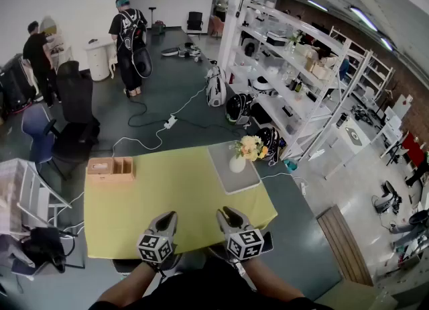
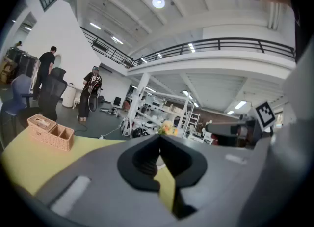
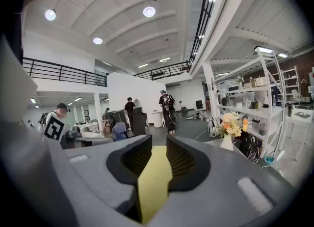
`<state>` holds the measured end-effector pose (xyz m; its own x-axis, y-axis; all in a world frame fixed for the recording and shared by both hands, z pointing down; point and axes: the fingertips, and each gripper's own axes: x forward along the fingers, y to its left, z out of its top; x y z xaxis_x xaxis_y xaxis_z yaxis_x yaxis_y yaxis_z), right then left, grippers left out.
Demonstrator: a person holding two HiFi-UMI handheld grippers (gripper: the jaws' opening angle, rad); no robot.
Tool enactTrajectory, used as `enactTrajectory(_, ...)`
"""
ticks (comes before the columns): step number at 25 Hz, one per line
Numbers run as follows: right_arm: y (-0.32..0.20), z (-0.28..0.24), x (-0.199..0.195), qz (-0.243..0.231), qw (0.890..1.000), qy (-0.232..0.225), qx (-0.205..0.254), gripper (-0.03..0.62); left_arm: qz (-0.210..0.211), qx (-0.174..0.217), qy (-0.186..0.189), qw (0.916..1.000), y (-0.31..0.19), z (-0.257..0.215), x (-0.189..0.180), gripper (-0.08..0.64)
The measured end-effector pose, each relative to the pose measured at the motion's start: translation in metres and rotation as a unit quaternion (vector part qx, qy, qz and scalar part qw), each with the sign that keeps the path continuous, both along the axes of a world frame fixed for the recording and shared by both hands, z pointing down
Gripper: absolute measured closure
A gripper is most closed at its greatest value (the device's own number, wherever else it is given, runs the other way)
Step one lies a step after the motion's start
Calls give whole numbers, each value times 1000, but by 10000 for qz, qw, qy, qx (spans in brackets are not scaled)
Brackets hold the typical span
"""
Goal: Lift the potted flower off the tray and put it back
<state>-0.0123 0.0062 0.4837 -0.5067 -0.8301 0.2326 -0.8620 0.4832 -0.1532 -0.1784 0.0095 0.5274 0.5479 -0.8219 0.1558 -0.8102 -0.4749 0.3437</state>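
Note:
The potted flower [image 1: 240, 156], a white vase with yellow and peach blooms, stands upright on the grey tray [image 1: 242, 180] at the far right of the yellow table [image 1: 167, 194]. Both grippers hover at the table's near edge, well short of the tray. My left gripper [image 1: 167, 219] has its jaw tips together and holds nothing [image 2: 158, 137]. My right gripper [image 1: 226, 215] is slightly open, with only yellow tabletop showing in the gap [image 3: 159, 140]. The flower [image 3: 229, 127] shows ahead to the right in the right gripper view, and the blooms [image 2: 168, 128] peek just over the jaws in the left gripper view.
A wicker basket [image 1: 110, 168] with compartments sits at the table's far left corner [image 2: 50, 131]. White shelving racks [image 1: 295, 67] stand beyond the table on the right. Office chairs [image 1: 74, 104] and two people stand at the back left. Cables lie across the floor.

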Motion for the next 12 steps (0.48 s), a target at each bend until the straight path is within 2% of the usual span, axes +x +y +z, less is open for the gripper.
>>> enactTrajectory(12, -1, 0, 14, 93, 9999, -110, -5, 492, 69, 33, 3, 10000, -3, -1, 13, 552)
